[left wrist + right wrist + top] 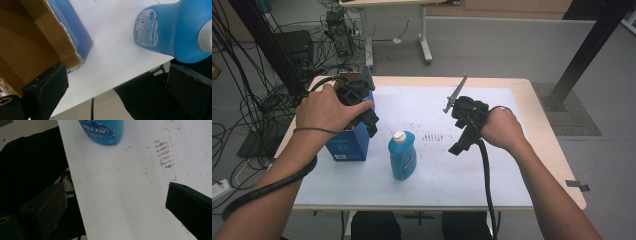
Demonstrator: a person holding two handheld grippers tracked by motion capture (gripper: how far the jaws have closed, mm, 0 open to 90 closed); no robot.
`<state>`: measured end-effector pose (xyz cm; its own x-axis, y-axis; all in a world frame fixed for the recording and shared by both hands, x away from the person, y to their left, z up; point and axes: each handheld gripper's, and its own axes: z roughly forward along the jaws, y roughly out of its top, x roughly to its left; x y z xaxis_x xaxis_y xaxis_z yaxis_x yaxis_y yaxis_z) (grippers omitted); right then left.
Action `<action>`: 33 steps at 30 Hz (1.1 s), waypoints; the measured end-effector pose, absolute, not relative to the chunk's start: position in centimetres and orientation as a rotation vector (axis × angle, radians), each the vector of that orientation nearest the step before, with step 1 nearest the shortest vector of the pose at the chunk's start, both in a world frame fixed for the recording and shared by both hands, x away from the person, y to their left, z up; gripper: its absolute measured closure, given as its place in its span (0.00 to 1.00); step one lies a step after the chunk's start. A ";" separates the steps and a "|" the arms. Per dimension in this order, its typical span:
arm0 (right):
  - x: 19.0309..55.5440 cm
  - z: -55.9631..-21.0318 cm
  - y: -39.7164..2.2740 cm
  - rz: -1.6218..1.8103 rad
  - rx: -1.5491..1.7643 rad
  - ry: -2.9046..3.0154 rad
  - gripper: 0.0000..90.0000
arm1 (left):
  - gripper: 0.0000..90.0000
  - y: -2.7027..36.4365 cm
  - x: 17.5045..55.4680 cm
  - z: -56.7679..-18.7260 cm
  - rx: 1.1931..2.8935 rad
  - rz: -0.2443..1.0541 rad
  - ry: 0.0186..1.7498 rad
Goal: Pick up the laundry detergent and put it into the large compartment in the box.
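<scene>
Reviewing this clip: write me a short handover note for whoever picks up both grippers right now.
Left gripper: open, empty, over the open blue cardboard box.
Right gripper: open, empty, above the white table near brown smudges.
Blue detergent bottle: upright, white cap on, just right of the box, untouched.
Done: nothing gripped yet.
Left: probably grasp the bottle or box.

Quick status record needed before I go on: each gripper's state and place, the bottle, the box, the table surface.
left gripper: jaws open, nothing between them, held above the open blue cardboard box
right gripper: jaws open, empty, raised over the white table surface
blue plastic bottle with white cap: upright, just right of the box, untouched
box: top open, brown inside, at the table's left
table marks: brownish scuff marks right of the bottle
</scene>
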<state>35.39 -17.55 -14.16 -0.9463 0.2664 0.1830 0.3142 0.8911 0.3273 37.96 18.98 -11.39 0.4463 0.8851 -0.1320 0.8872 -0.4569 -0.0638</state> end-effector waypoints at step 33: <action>35.0 -13.9 -18.1 -0.547 -0.463 -2.933 0.04 | 0.05 13.8 36.0 -5.7 2.714 -0.207 1.481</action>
<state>35.05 -18.06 -13.95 -0.9456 0.2749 0.1737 0.3190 0.8877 0.3320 35.97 13.83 -5.73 0.5345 0.8340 -0.1371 0.8396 -0.5425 -0.0266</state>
